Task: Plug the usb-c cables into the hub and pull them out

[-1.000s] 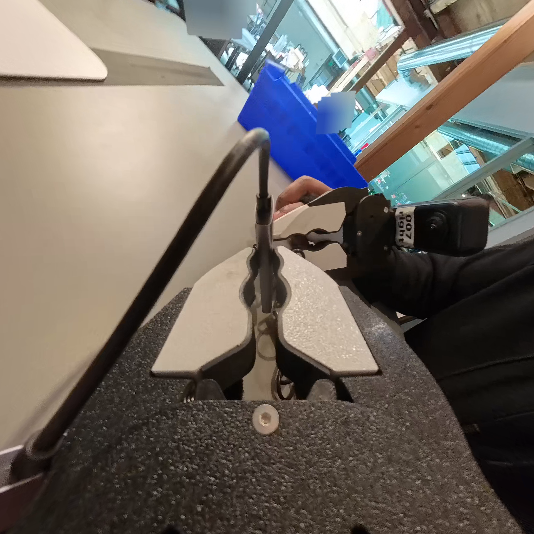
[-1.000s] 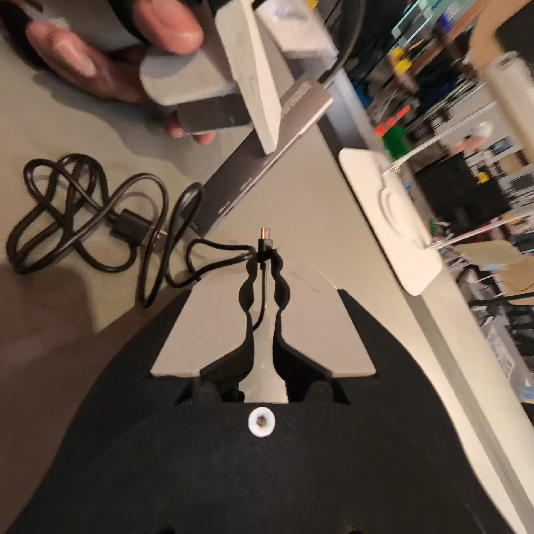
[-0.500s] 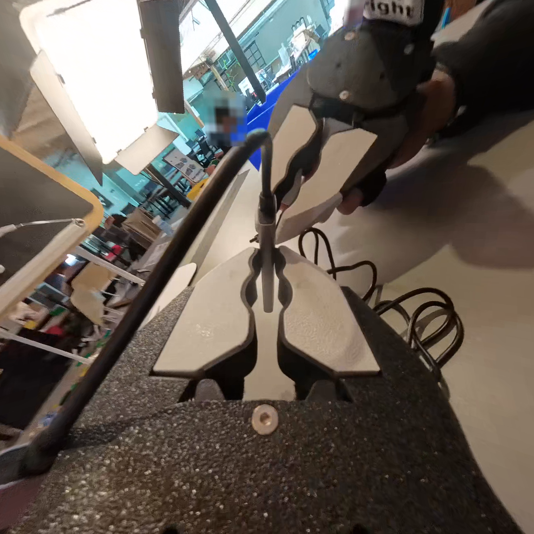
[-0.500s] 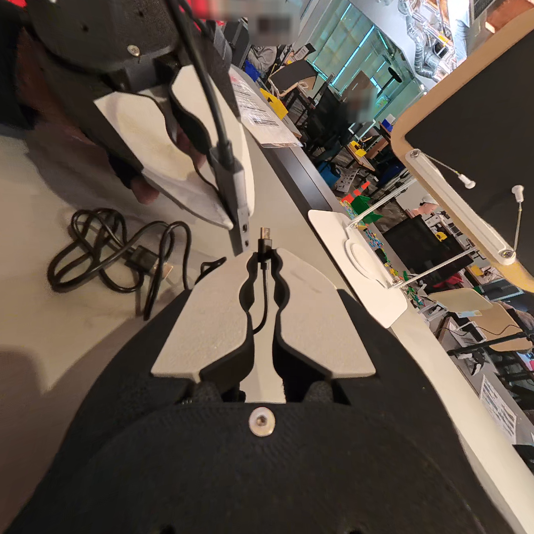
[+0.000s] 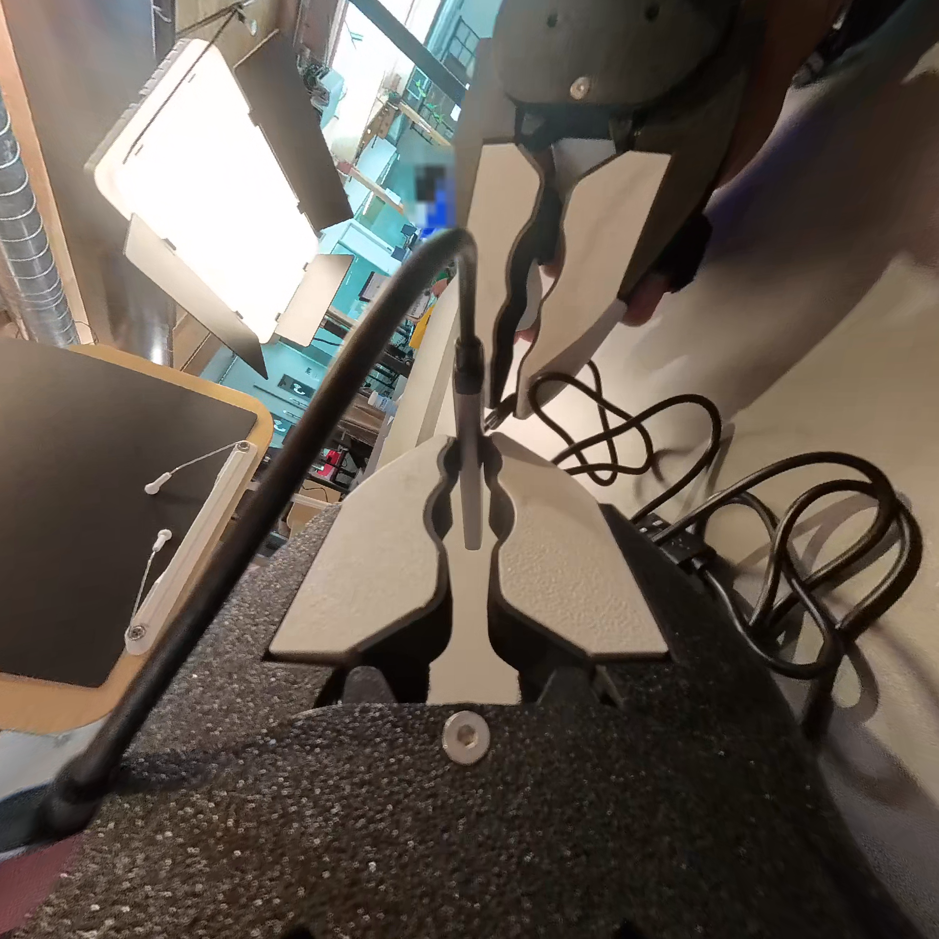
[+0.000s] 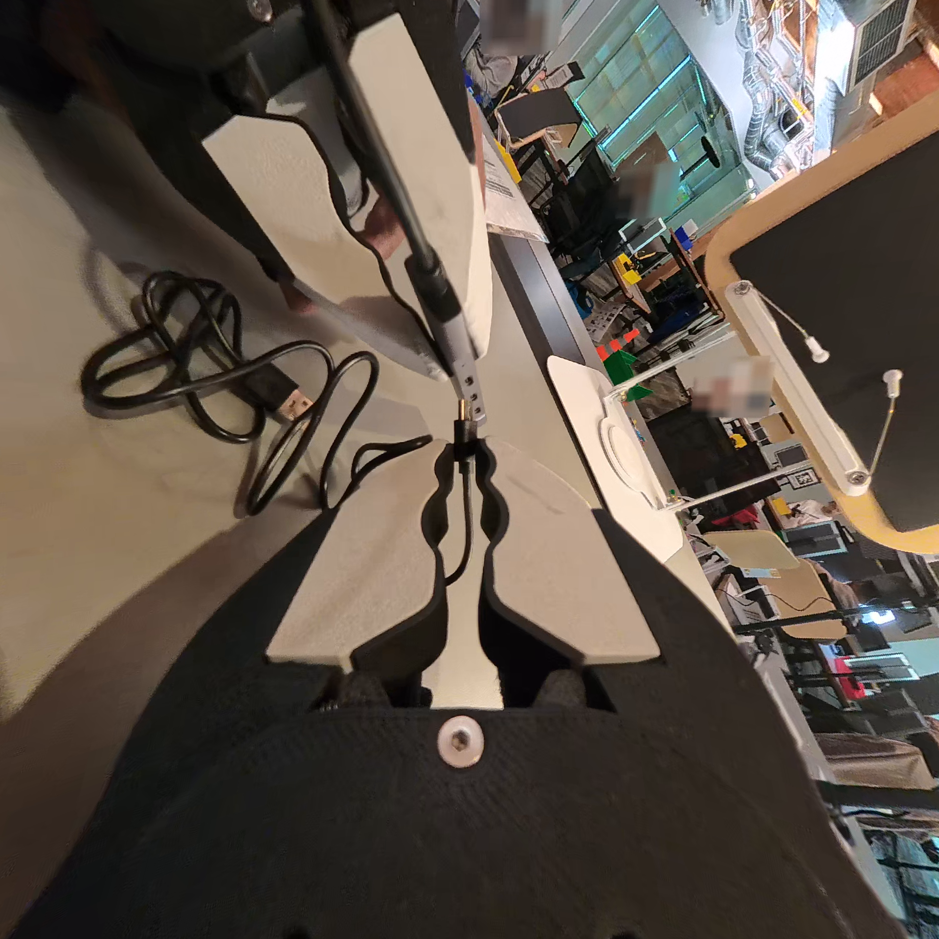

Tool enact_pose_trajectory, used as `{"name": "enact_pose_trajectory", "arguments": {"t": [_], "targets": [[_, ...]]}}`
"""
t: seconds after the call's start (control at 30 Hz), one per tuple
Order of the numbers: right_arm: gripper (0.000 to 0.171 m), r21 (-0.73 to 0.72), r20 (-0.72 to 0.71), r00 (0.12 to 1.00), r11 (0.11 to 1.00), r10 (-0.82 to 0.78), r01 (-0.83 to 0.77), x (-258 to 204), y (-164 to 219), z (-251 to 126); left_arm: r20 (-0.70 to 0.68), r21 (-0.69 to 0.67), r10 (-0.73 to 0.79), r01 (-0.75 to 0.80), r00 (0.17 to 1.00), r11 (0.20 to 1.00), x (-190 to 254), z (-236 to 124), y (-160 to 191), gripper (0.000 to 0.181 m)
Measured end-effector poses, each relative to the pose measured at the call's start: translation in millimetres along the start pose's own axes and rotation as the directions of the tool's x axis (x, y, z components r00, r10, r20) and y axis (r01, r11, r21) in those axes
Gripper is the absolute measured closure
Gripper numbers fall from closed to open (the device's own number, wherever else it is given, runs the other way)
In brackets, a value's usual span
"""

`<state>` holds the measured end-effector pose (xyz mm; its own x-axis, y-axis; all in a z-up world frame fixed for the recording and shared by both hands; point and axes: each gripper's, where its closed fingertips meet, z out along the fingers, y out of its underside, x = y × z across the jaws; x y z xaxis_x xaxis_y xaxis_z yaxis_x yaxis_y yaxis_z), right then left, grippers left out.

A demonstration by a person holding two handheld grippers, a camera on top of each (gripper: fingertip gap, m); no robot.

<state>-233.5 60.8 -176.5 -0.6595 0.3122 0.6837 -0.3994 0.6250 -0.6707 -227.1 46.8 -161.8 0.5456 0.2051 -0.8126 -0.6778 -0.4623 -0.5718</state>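
Observation:
My left gripper is shut on the slim grey hub, held edge-on and off the table; the hub's own thick black lead arcs away to the left. My right gripper is shut on the black usb-c cable just behind its plug. The plug's metal tip touches or nearly touches the ported side of the hub. In the left wrist view the right gripper comes in from above. In the right wrist view the left gripper holds the hub from above.
A second black cable with a USB-A plug lies coiled on the grey table; it also shows in the left wrist view. A white stand base sits near the table's far edge. A black board with a wooden rim stands beyond. Only a small space, under 4 cm, lies between the two pairs of fingers.
Both grippers have tilted and closed in on each other. The plug tip, a gap away from the hub before, now sits against the hub's ported side.

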Motion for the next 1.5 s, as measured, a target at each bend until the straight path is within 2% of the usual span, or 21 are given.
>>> {"name": "enact_pose_trajectory", "arguments": {"t": [0.57,0.97,1.23,1.5], "targets": [[0.164,-0.051,0.032,0.993,0.993,-0.110,0.111,-10.6,7.3,1.7,-0.077,-0.076,0.174,-0.180,0.982,0.981,17.2,3.6,5.1,0.171],[0.165,-0.123,0.049,0.947,0.939,-0.318,0.322,-20.3,13.6,1.3,-0.164,-0.113,0.231,-0.251,0.959,0.961,31.3,4.8,11.0,0.171],[0.165,-0.034,0.104,0.961,0.965,-0.255,0.260,-24.0,11.7,-4.9,-0.171,-0.066,0.198,-0.212,0.965,0.975,34.1,4.3,2.8,0.171],[0.165,-0.037,0.151,0.956,0.965,-0.252,0.260,-30.4,16.1,-5.1,-0.216,-0.075,0.214,-0.235,0.953,0.969,42.6,5.9,3.0,0.171]]}}
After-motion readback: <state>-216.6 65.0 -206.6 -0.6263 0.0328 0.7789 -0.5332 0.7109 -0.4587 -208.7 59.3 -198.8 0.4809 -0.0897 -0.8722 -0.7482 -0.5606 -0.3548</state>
